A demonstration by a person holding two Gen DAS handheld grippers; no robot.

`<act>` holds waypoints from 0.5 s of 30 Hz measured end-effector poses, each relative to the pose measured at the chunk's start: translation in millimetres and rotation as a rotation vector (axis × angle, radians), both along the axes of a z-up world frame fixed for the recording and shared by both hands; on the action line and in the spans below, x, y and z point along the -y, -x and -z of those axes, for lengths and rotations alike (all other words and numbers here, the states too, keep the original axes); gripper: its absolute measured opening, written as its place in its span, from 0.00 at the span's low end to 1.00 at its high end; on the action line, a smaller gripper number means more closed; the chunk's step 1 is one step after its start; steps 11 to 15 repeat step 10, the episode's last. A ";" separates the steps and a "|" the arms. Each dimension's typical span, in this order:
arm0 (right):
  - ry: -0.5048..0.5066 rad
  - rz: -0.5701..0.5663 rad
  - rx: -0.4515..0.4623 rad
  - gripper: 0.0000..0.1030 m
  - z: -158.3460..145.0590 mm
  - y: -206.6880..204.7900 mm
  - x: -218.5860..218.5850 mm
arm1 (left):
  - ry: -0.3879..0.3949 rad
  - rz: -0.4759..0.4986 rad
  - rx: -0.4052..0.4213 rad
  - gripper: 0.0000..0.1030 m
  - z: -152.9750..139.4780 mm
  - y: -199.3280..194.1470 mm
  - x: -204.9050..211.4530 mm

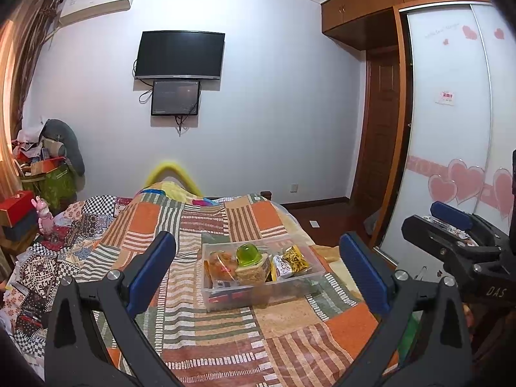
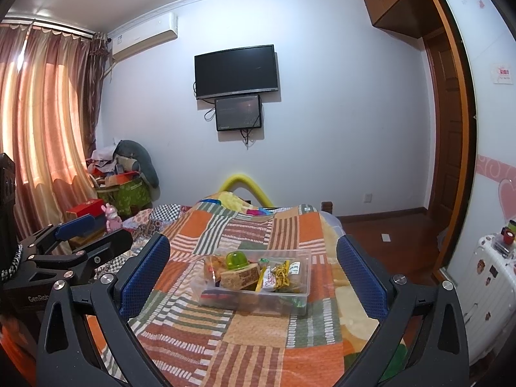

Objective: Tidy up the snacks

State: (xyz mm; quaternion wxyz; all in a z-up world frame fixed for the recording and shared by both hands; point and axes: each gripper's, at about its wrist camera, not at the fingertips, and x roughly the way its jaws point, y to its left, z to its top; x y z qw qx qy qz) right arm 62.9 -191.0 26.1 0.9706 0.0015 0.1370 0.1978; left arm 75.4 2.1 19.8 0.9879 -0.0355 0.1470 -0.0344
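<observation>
Both the left tool point(image 1: 258, 269) and right tool point(image 2: 253, 272) are wide open and empty, so approach the far snack box point(image 1: 262, 277) on the bed point(image 1: 290, 338) slowly from above.

Patchwork bedspread point(image 1: 245, 332), wall television point(image 1: 179, 54), air conditioner point(image 2: 145, 36), curtains point(image 2: 42, 122), suitcase point(image 2: 490, 277)

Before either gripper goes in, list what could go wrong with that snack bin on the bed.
1. The clear bin sits on a soft patchwork blanket, not a hard surface; pressing down could tilt it.
2. The green jelly cup perches on top of a tan box above the rim; a nudge may roll it out.
3. The left gripper and right gripper are both open and close side by side, so they could collide reaching in together.
</observation>
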 end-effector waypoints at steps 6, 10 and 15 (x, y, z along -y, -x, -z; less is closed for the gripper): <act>-0.004 -0.005 -0.011 1.00 1.9 -1.5 -0.6 | -0.010 -0.002 0.004 1.00 1.6 1.9 2.0; -0.009 -0.010 -0.013 1.00 1.3 -2.8 -0.7 | -0.008 0.002 -0.011 1.00 3.2 -0.7 2.8; -0.009 -0.010 -0.013 1.00 1.3 -2.8 -0.7 | -0.008 0.002 -0.011 1.00 3.2 -0.7 2.8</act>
